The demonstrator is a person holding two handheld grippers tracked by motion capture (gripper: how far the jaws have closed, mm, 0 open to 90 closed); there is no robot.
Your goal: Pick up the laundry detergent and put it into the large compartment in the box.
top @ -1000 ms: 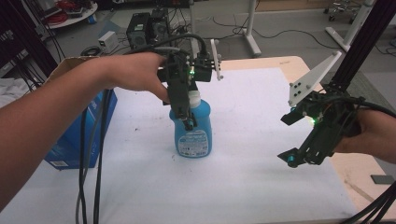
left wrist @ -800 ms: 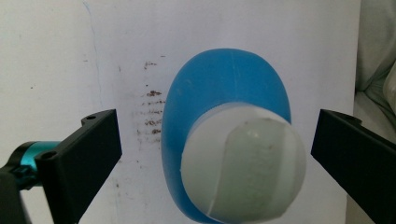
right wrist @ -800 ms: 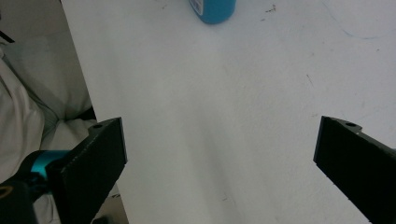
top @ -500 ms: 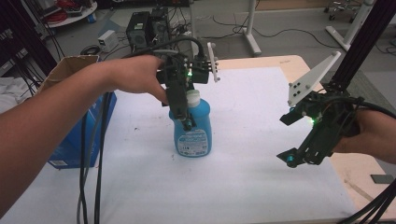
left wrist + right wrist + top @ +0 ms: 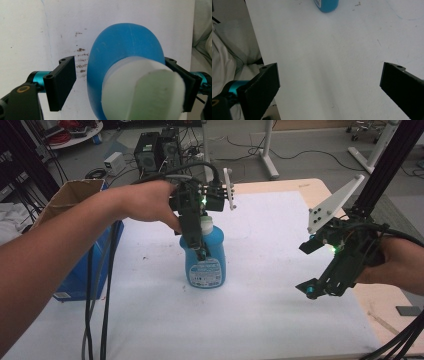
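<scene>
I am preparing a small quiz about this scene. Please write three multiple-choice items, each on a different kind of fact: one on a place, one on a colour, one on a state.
1. Where does the blue bottle stand?
A. on the white table cover
B. inside the cardboard box
C. on the floor

2. What colour is the bottle's cap?
A. red
B. white
C. black

3. How is the right gripper?
A. shut on the bottle
B. shut on a cable
C. open, holding nothing

Answers:
1. A, because the high view shows the bottle upright on the white cover, right of the cardboard box.
2. B, because the left gripper view shows a white cap on the blue body.
3. C, because the right gripper view shows its jaws wide apart over bare cover.
</scene>
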